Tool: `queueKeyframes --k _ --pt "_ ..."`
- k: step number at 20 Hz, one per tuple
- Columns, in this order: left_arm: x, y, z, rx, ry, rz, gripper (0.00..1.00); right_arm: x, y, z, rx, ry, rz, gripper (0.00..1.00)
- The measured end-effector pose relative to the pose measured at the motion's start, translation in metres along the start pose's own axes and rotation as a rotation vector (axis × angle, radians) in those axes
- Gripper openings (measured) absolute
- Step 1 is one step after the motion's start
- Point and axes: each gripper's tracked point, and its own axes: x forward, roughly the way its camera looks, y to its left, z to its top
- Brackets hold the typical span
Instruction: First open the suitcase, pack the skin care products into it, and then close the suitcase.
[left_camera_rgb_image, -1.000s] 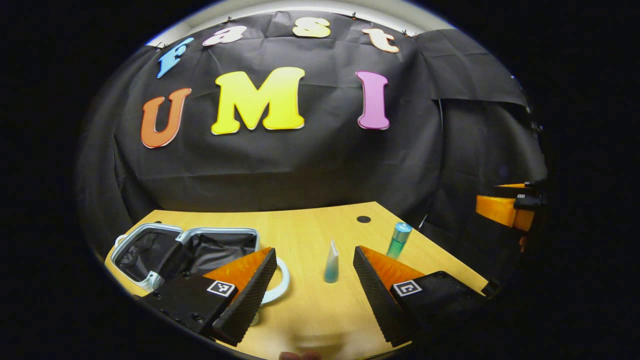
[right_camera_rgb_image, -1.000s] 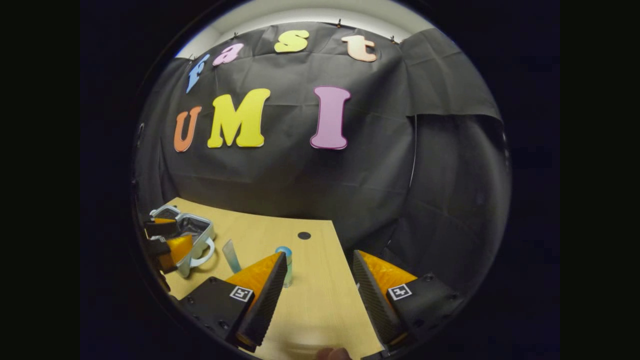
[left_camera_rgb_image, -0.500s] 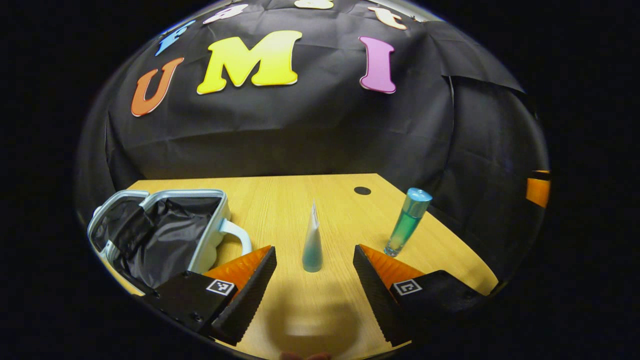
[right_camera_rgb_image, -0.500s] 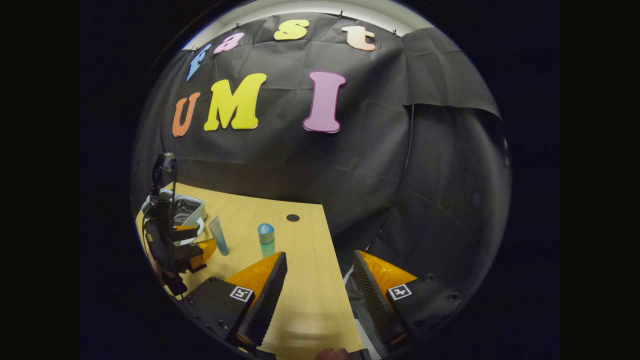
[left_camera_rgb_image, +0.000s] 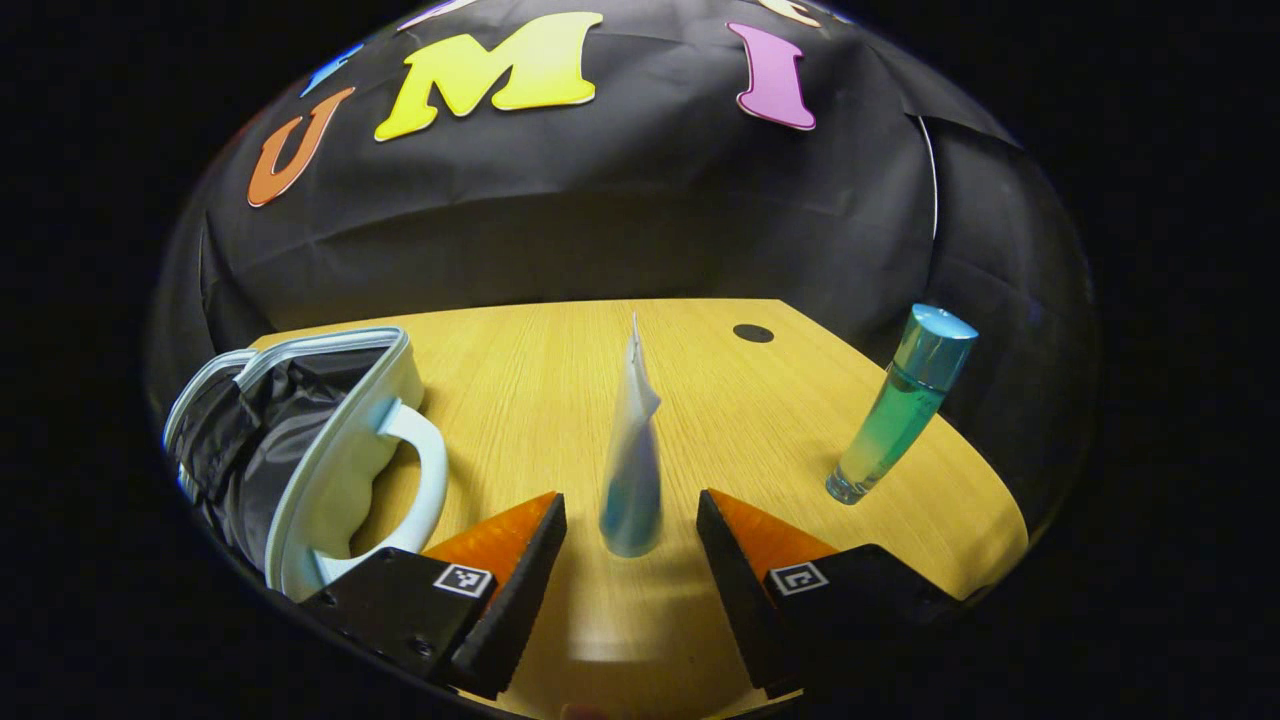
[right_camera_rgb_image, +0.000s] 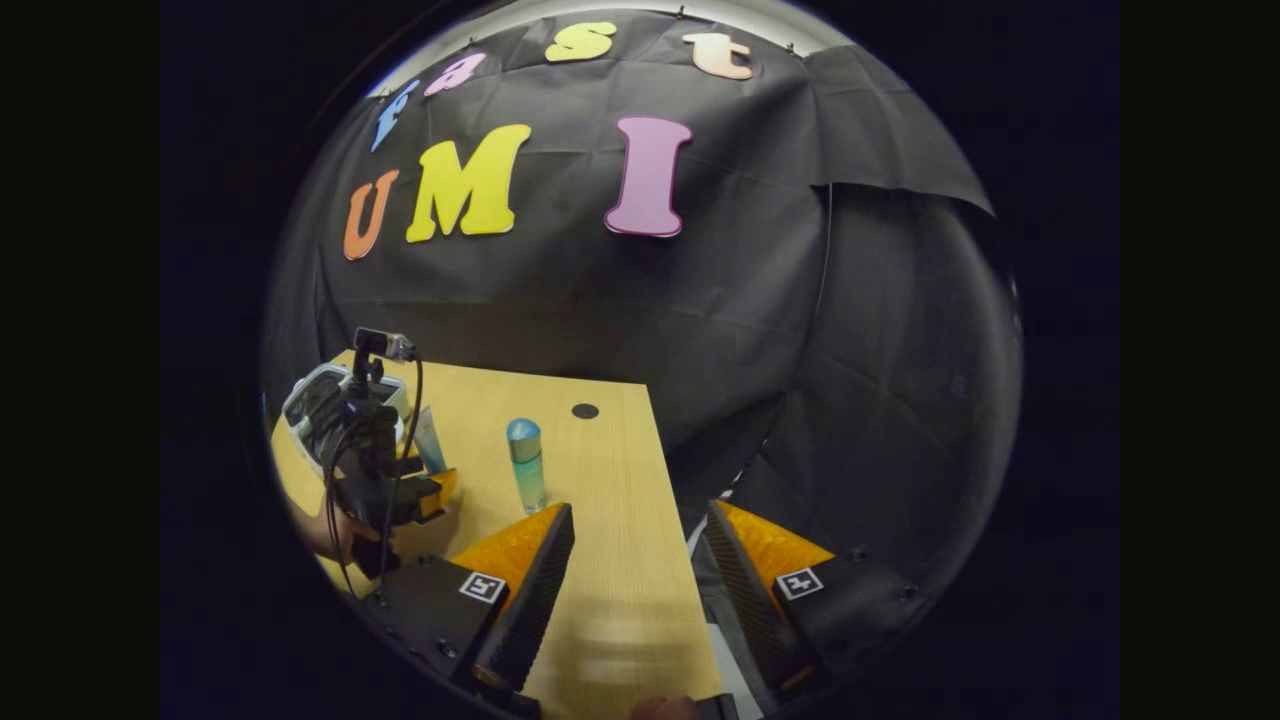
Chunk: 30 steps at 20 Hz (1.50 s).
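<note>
Here, tapered soft tube (left_camera_rgb_image: 630, 460), upright.

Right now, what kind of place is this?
Likely a staged recording booth, not a home: black cloth wall behind a light wooden desk, with a small open pale-blue suitcase and tall green bottle set out.

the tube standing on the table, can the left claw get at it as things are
Probably yes: the left claw is open, with the upright tube standing between its fingers and bare table around it. The suitcase and bottle stand off to either side.
</note>
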Motion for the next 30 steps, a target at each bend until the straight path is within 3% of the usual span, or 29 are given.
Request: queueKeyframes --k 1,2,3,4,5,7,9,18,23,30 --pt "0.002 0.001 0.001 0.009 0.000 0.003 0.87 0.001 0.000 0.001 0.005 0.004 0.000 0.79" --pt "0.005 0.002 0.001 0.017 0.002 0.005 0.78 0.003 0.000 -0.001 0.008 0.007 0.001 0.79" --pt "0.007 0.002 -0.001 0.017 0.011 0.002 0.80 0.004 0.000 -0.001 0.008 0.009 -0.001 0.79" --pt "0.009 0.002 -0.003 0.011 0.019 0.001 0.69 0.005 0.002 -0.001 0.007 0.009 0.000 0.80" --pt "0.010 0.002 -0.004 0.009 0.026 -0.002 0.67 0.006 0.002 0.000 0.005 0.009 0.000 0.79" --pt "0.013 0.004 -0.002 0.017 0.028 0.001 0.46 0.008 0.005 0.000 0.004 0.012 0.002 0.79" --pt "0.009 0.003 -0.001 0.016 0.038 -0.012 0.42 0.010 0.009 -0.001 0.003 0.013 0.007 0.79" --pt "-0.076 0.012 0.035 0.037 0.031 -0.077 0.39 0.049 0.067 -0.015 0.022 0.017 0.129 0.79" --pt "-0.134 0.039 0.051 0.016 0.028 -0.047 0.39 0.097 0.108 -0.028 0.045 0.039 0.211 0.80" --pt "-0.176 0.091 0.064 -0.053 0.006 0.054 0.39 0.159 0.134 -0.041 0.063 0.094 0.242 0.79"
